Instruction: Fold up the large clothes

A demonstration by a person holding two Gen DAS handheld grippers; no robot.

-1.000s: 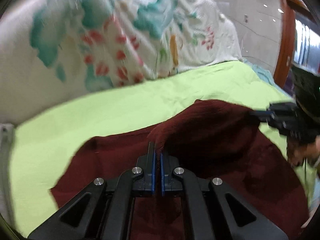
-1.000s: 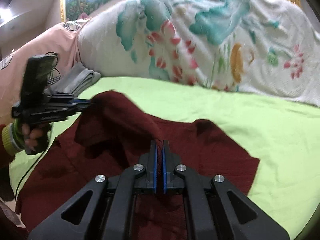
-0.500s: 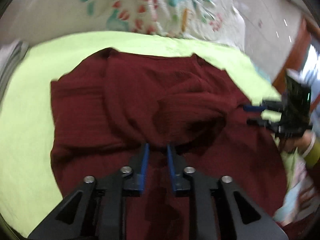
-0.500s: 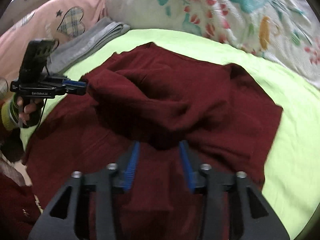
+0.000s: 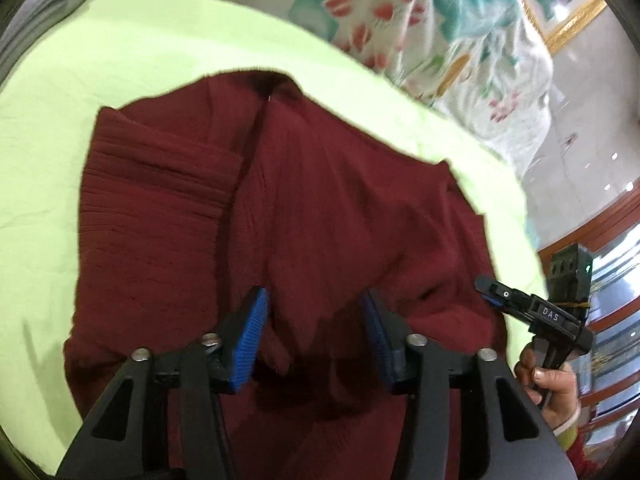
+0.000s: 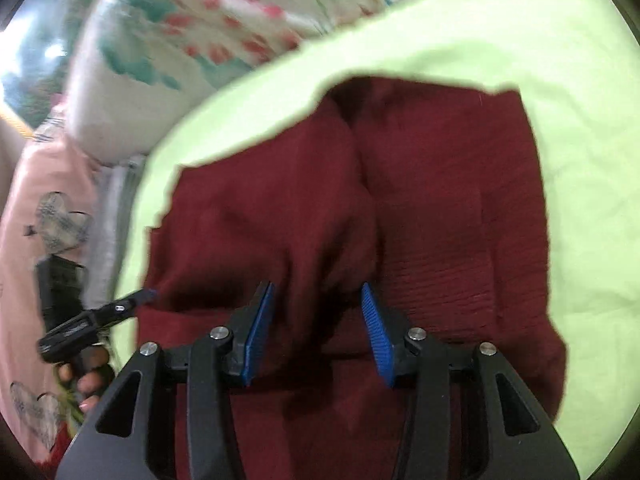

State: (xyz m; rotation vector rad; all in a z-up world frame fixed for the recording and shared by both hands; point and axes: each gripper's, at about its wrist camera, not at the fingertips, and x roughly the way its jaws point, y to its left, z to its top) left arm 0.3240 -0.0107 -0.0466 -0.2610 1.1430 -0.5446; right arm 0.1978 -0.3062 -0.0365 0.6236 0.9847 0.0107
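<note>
A dark red garment (image 5: pixel 320 200) lies spread on the lime green sheet (image 5: pixel 160 60), with a folded layer on top. My left gripper (image 5: pixel 316 328) hovers low over its near part. Its blue pads (image 5: pixel 252 336) stand apart and the jaws are opening, with cloth under the gap but not pinched. In the right wrist view my right gripper (image 6: pixel 318 320) hangs over a raised hump of the garment (image 6: pixel 440 200). Its jaws are closing, and the pads (image 6: pixel 376 332) are not pressing on the cloth. Each view shows the other gripper at the garment's side edge: the right gripper (image 5: pixel 486 286) and the left gripper (image 6: pixel 146 294).
A floral quilt (image 5: pixel 440 20) is heaped along the bed's far side. Folded grey cloth (image 5: pixel 44 8) lies at the far left corner. A pink pillow with hearts (image 6: pixel 48 208) sits past the left edge. A hand (image 5: pixel 552 384) grips the right tool; a wooden door frame stands behind it.
Both grippers were shut on a lifted fold of the garment. They have let go and opened, rolled and dipped toward the bed. The garment now lies flatter on the sheet.
</note>
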